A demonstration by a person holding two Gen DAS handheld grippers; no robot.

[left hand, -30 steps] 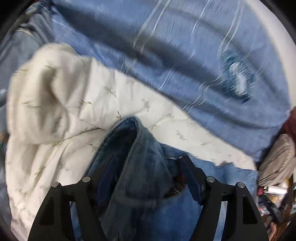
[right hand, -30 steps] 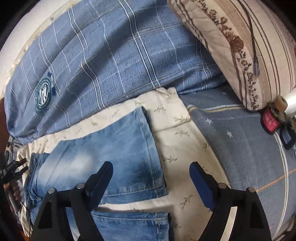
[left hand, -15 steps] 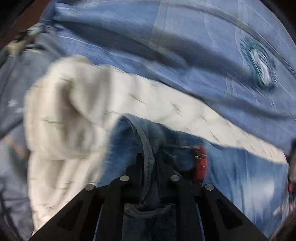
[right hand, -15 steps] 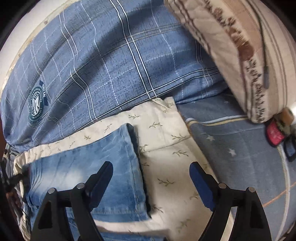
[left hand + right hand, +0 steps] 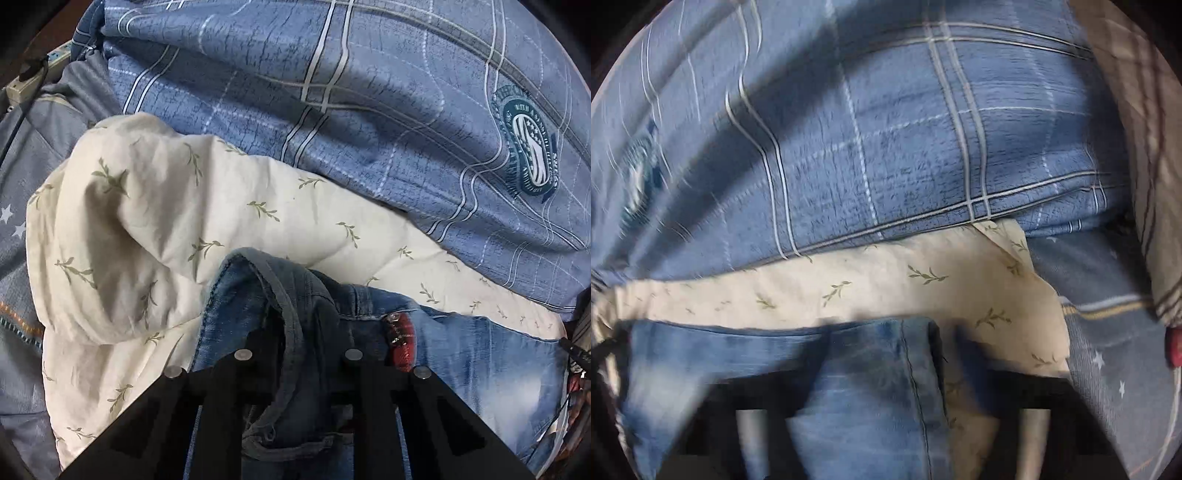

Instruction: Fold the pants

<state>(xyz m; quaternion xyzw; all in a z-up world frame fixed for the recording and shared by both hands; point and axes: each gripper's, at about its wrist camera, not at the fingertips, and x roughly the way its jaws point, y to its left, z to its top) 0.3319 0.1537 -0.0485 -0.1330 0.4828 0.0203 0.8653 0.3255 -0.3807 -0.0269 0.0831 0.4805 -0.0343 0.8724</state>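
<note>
Lying across a cream quilt (image 5: 207,206) printed with small green sprigs, the jeans (image 5: 476,354) stretch along a bed, with a bulky blue plaid duvet (image 5: 332,110) heaped behind them. In the left wrist view, going from the left edge, a white power strip (image 5: 33,74) shows at the dark upper corner, then grey-blue star-printed bedding (image 5: 14,229), then the bunched cream quilt. Next comes the left claw (image 5: 295,332), its black jaws drawn nearly together and pinching a raised ridge of the jeans' waistband, which stands up in a fold between them. A red patch (image 5: 402,343) on the denim sits just right of that claw, and the pale washed leg runs off to the right edge. A round teal crest (image 5: 528,155) marks the duvet at upper right.

In the blurred right wrist view, the plaid duvet fills the top and the quilt forms a band below it. The right claw (image 5: 882,373) is closing, with the hem end of a jeans leg (image 5: 871,387) between its jaws; whether the pads already press the denim I cannot tell through the blur. Star-printed bedding (image 5: 1108,369) lies to the right, and a beige striped pillow (image 5: 1145,129) shows at the far right.
</note>
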